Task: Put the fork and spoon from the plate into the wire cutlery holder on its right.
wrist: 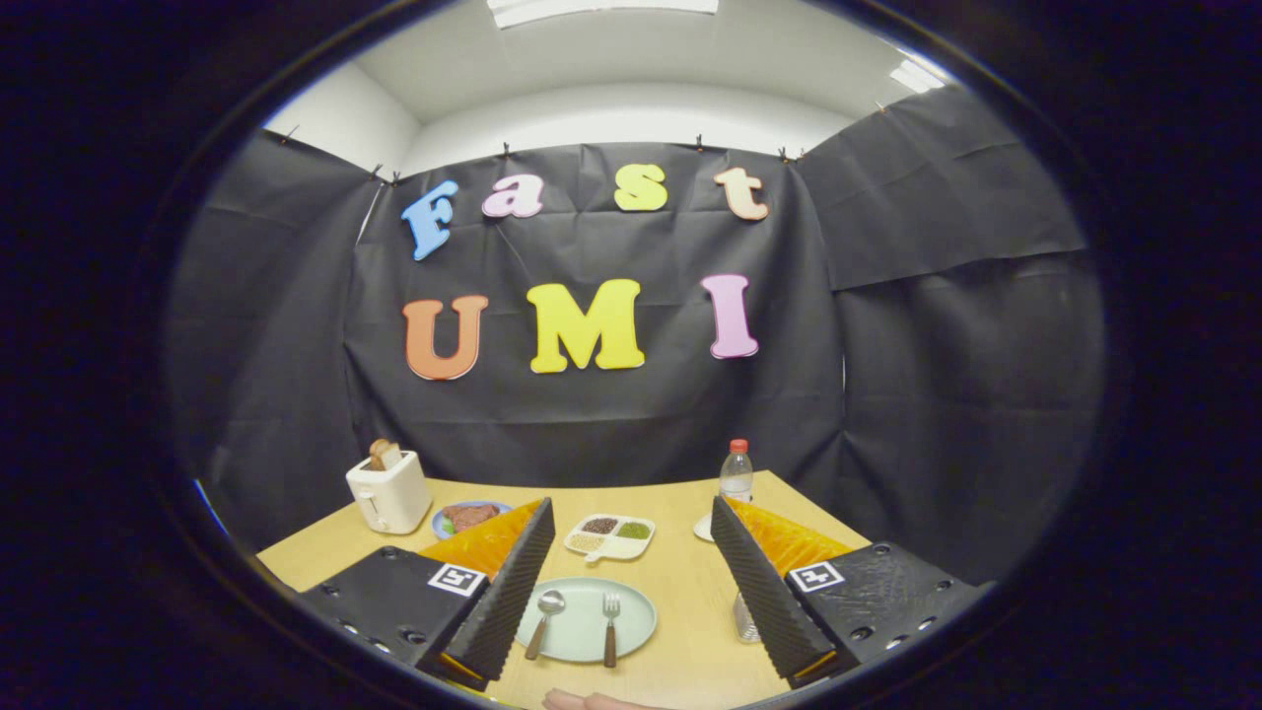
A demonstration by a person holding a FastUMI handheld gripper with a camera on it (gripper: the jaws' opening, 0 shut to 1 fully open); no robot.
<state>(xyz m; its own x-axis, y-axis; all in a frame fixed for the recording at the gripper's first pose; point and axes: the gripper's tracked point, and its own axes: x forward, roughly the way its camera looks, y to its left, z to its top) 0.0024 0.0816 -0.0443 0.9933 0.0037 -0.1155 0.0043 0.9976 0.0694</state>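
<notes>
While the gripper point(631, 582) hangs above the table point(690, 631) with its jaws spread wide and nothing between the fingers, the plate point(636, 616) lies just ahead in the gap. On the plate rest the spoon point(545, 621), to the left, and the fork point(610, 627), to the right, side by side but apart, handles pointing back toward the fingers. Right of the plate, the holder point(745, 619) stands on the table, mostly hidden behind the right finger point(764, 592). Beyond the plate sits a divided dish point(609, 537) holding small heaps of food. Farther left, a toaster point(388, 491) with bread in its slot stands next to a blue dish point(471, 516) of meat, part hidden by the left finger point(508, 587). A bottle point(736, 473) stands beyond the right finger. At the near table edge, part of a hand point(592, 701) shows.
</notes>
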